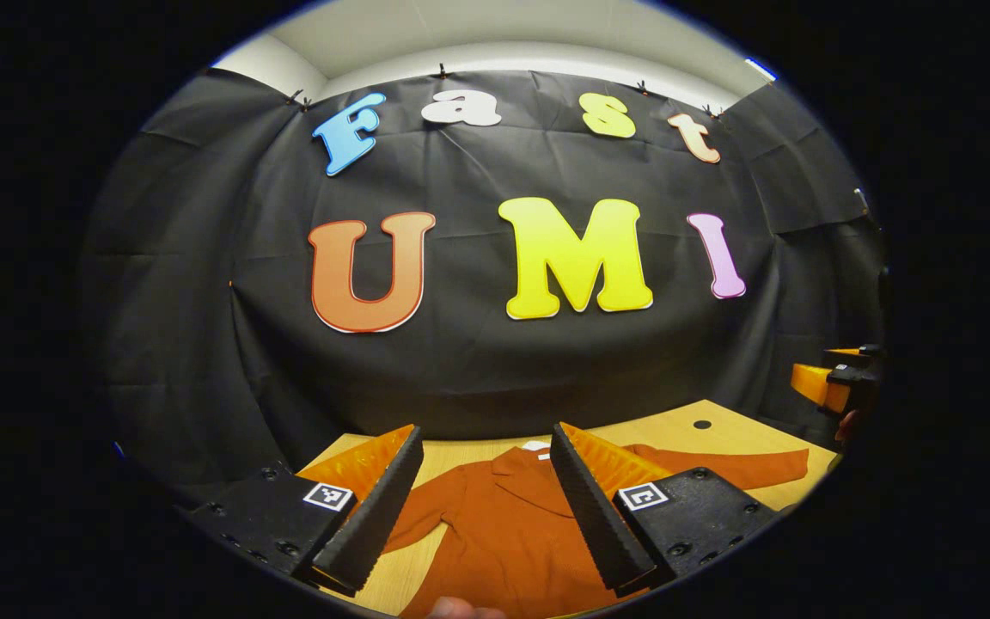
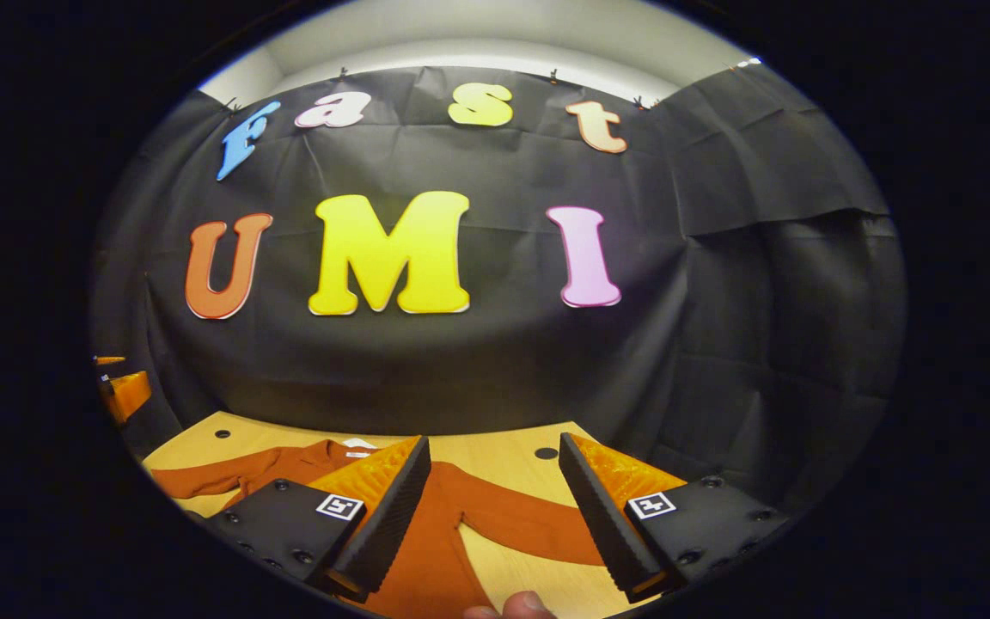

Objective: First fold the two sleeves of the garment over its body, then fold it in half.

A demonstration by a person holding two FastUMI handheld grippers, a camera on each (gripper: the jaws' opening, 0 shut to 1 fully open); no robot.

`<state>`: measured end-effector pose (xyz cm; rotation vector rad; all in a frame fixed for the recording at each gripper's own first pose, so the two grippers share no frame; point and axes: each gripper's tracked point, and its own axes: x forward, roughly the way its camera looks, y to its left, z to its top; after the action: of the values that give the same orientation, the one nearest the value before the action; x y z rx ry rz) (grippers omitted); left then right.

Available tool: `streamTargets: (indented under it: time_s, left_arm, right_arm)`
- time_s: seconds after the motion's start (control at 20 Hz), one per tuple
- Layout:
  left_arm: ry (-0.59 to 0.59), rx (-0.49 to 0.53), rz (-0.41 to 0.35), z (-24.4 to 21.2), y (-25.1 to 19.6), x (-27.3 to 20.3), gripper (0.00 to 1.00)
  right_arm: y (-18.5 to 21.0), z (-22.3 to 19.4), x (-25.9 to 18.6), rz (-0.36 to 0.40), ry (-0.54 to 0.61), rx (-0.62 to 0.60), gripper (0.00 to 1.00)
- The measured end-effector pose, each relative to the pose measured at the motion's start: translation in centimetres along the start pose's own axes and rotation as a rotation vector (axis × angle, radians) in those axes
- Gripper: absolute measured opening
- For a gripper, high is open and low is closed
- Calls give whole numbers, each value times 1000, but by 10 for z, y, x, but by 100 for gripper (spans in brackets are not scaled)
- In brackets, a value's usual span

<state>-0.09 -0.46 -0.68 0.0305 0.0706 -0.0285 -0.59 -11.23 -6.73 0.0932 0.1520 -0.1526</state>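
Observation:
A rust-orange garment (image 1: pixel 504 533) lies flat on the wooden table (image 1: pixel 675 430), collar toward the black wall, sleeves spread out. One sleeve (image 1: pixel 736 468) stretches to the right in the left gripper view. In the right gripper view the garment (image 2: pixel 426 550) shows one sleeve (image 2: pixel 529 524) running right and another sleeve (image 2: pixel 220 473) running left. My left gripper (image 1: pixel 486 507) hovers open above the garment's chest. My right gripper (image 2: pixel 495 516) hovers open over the sleeve near the shoulder. Neither holds any cloth. The other gripper (image 1: pixel 839 383) appears at the right edge of the left gripper view.
Two round holes (image 2: pixel 546 453) (image 2: pixel 222 434) mark the tabletop near its back edge, which meets the black cloth wall. A fingertip (image 2: pixel 521 606) pokes in at the bottom of the right gripper view. The other gripper (image 2: pixel 121 387) sits at the far left there.

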Motion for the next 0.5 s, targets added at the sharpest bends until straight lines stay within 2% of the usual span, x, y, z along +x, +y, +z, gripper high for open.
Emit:
streamTargets:
  time_s: [0.25, 0.4, 0.5]
  left_arm:
    - [81, 18, -7, -6, -1, -1, 96]
    - [116, 25, -7, -6, -7, 0, 96]
    - [134, 45, 3, -13, -18, 1, 96]
  right_arm:
    - [-115, -66, 15, -187, 146, 123, 95]
    - [-176, -139, 25, -286, 279, 162, 97]
    - [-202, -186, 35, -323, 378, 167, 98]
